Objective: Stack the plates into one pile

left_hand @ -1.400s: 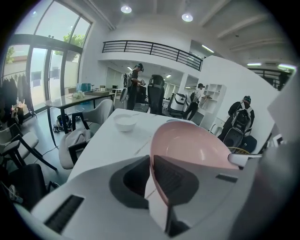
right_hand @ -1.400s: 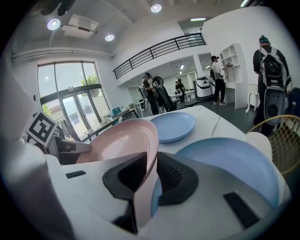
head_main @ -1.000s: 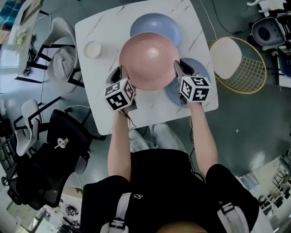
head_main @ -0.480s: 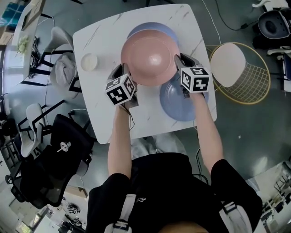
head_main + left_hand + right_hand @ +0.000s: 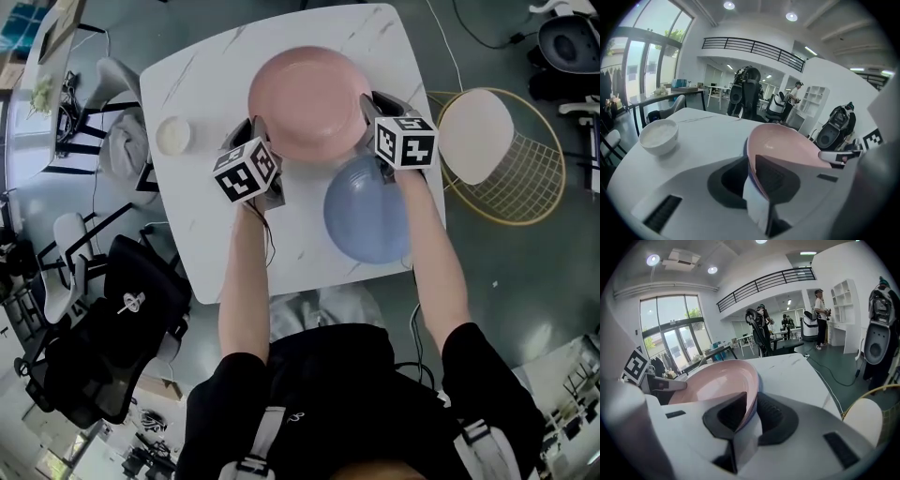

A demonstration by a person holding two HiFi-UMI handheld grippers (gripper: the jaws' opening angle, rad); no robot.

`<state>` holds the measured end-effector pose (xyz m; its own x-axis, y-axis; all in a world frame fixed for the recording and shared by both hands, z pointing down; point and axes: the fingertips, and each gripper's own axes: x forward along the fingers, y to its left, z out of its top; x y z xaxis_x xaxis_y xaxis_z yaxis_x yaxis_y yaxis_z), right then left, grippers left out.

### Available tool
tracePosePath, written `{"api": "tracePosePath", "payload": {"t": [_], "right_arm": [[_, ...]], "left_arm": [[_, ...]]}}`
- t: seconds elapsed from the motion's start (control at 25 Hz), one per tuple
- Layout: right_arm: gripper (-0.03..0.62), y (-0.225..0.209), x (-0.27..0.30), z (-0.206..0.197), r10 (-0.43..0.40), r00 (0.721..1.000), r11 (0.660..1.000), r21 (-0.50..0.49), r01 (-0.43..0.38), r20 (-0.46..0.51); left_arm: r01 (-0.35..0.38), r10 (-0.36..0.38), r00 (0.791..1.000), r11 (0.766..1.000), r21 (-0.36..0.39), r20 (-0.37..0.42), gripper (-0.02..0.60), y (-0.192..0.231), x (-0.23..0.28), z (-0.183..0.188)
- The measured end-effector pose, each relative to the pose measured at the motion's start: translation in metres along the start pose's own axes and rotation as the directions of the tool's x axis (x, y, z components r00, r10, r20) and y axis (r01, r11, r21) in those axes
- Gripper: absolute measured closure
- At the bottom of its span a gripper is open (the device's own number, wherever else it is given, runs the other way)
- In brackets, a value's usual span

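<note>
A pink plate lies at the far middle of the white marble table, over a blue plate whose edge just shows under its rim. My left gripper is at the pink plate's left rim. Its jaws are opening, with the rim still between them. My right gripper is shut on the right rim, its jaws starting to ease apart. A second blue plate lies bare on the near right of the table, under my right forearm.
A small white bowl stands near the table's left edge, also in the left gripper view. A yellow wire frame with a white disc stands off the table's right side. Black office chairs crowd the near left.
Both grippers carried the pink plate away from me onto the far blue plate, which it now covers. The near blue plate has come into full view.
</note>
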<state>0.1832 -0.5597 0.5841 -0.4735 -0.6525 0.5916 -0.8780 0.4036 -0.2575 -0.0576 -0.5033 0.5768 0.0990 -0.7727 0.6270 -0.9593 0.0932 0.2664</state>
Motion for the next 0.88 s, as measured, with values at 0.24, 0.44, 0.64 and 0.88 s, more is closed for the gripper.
{"api": "tracePosePath", "payload": {"t": [0.24, 0.44, 0.64, 0.88], "right_arm": [[0.501, -0.004, 0.011, -0.001, -0.007, 1.000, 0.997, -0.071, 0.008, 0.016], [0.444, -0.010, 0.010, -0.008, -0.024, 1.000, 0.997, -0.075, 0.024, 0.005], [0.436, -0.007, 0.015, -0.015, 0.006, 0.999, 0.998, -0.065, -0.008, -0.043], [0.434, -0.006, 0.019, -0.016, 0.012, 0.997, 0.996, -0.087, -0.018, -0.074]], "left_arm": [[-0.038, 0.038, 0.999, 0.999, 0.035, -0.010, 0.455, 0.003, 0.013, -0.004], [-0.051, 0.052, 0.998, 0.998, 0.040, -0.024, 0.420, 0.004, 0.005, -0.013], [-0.038, 0.037, 0.997, 0.999, -0.014, -0.062, 0.422, 0.004, 0.010, -0.022], [-0.042, 0.040, 0.997, 0.999, -0.018, -0.068, 0.454, 0.001, 0.013, -0.026]]}}
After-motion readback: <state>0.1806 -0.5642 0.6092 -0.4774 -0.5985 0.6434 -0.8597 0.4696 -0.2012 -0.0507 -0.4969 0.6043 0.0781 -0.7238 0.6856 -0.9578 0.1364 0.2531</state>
